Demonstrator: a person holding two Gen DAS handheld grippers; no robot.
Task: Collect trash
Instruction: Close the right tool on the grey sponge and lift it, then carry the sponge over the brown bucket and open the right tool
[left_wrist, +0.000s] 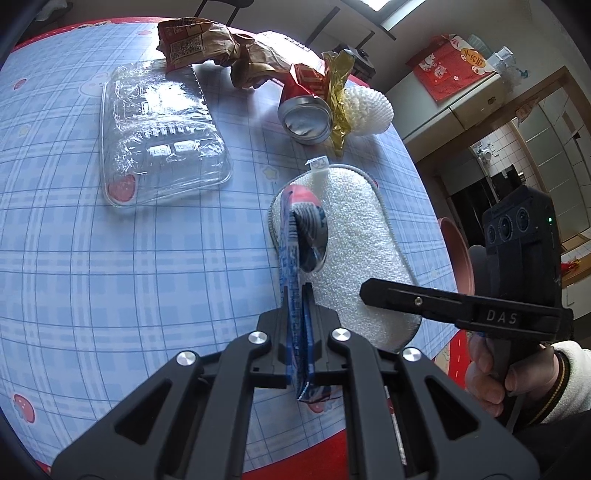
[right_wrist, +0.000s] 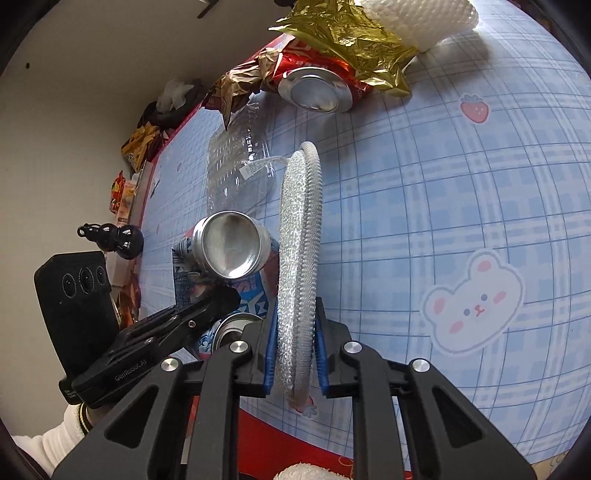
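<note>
Room: pale walls, a red hanging (left_wrist: 448, 66) with a cat figure on the far wall, cabinet doors (left_wrist: 476, 107) below it and a tiled, darker doorway (left_wrist: 506, 158) beyond.
Counter: round counter (left_wrist: 74, 236) covered in a blue plaid cloth printed with strawberries and a white bear face (right_wrist: 474, 301); a red border runs around its edge.
Far side of counter: crumpled brown paper bag (left_wrist: 207, 44), crushed red can (left_wrist: 306, 107) lying on its side with its base showing, gold foil wrapper (left_wrist: 340, 85) touching the can, white foam net sleeve (left_wrist: 367, 109) just behind the foil.
Middle of counter: clear plastic clamshell tray (left_wrist: 159, 136), lying flat, well apart from the red can.
Left tool: left tool (left_wrist: 297, 332) is clamped on a flattened blue and red can (left_wrist: 301, 236), held upright on edge, above the counter and just beside the pad.
Right tool: right tool (right_wrist: 295, 354) is clamped on the edge of a white and grey textured pad (right_wrist: 299, 258), which stands up on edge between its blue pads.
Pad from the left view: broad white face visible, a small label tab (left_wrist: 317, 164) at its far end.
Beyond counter edge: snack wrappers (right_wrist: 140, 147) and a black gourd-shaped object (right_wrist: 114, 238) near the wall.
</note>
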